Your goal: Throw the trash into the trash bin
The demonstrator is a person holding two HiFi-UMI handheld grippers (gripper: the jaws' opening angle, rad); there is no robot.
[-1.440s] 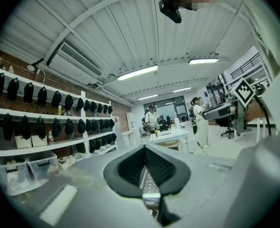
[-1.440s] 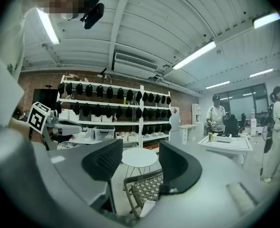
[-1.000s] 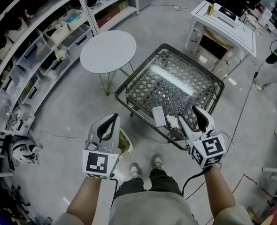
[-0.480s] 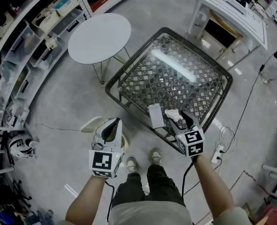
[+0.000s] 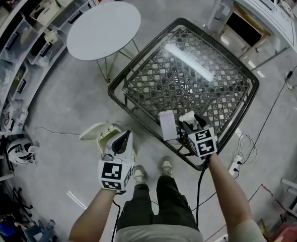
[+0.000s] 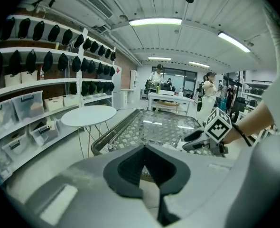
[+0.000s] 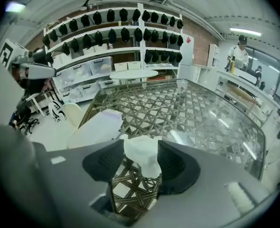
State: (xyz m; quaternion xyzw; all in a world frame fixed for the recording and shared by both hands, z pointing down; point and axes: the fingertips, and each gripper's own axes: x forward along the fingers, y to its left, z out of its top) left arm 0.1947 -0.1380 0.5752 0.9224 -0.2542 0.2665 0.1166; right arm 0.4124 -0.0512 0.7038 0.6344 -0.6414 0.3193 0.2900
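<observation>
– While the right hand-held gripper (image 5: 190,125) is hanging over the near edge of the glass-topped, lattice-patterned bench (image 5: 204,84), its jaws have just been closing in, and the crumpled white tissue (image 7: 142,151) is sitting between them on the glass.
– Are they pinching it?
– Not that I'm seeing; they're standing apart on either side of it. A flat white rectangular sheet (image 5: 166,126) is lying just beside the tissue.
– And the left?
– The left hand-held gripper (image 5: 122,136) is hovering off the bench, jaws together, carrying nothing, just beside the cream trash bin (image 5: 99,131) that's standing on the grey floor.
</observation>
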